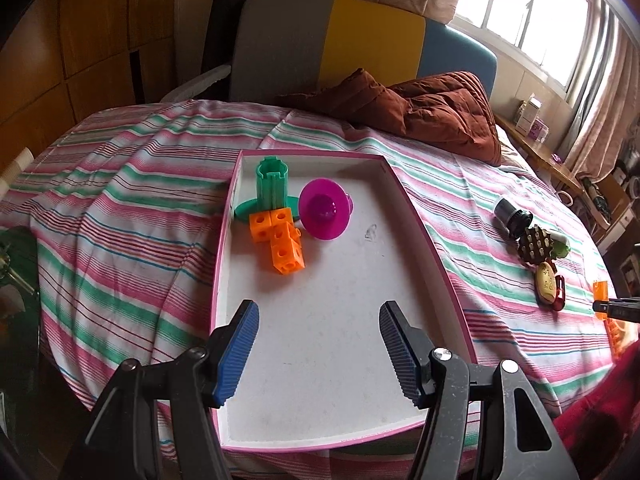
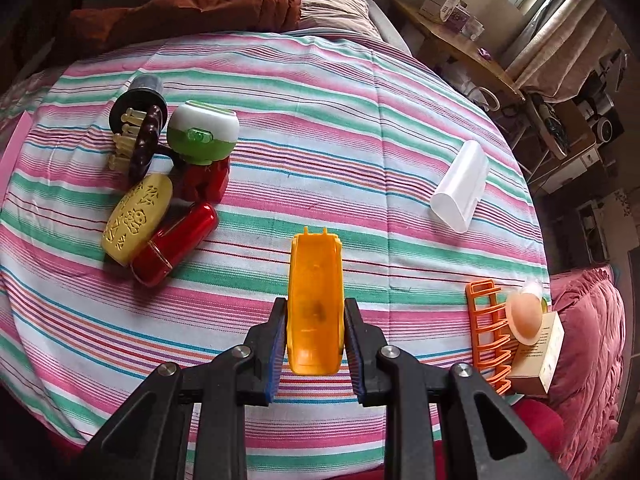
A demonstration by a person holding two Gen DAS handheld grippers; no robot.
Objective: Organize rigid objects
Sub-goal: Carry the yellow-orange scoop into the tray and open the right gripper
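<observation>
right gripper (image 2: 314, 336) clenched on the orange slide piece (image 2: 316, 300) above the striped cloth (image 2: 320, 120), left gripper (image 1: 319, 344) released over the pink-rimmed tray (image 1: 436, 248); pickup step in hand, next move probably a carry leftward to the tray beside the orange cubes (image 1: 278, 240).

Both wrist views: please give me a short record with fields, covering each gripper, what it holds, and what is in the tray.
left gripper: open, holding nothing, above the tray
tray: white floor, pink rim
tray contents: green tower piece, magenta disc piece, orange cube blocks
right gripper: shut on orange slide piece
surface: striped cloth
other loose items: white cap, orange ladder piece
</observation>
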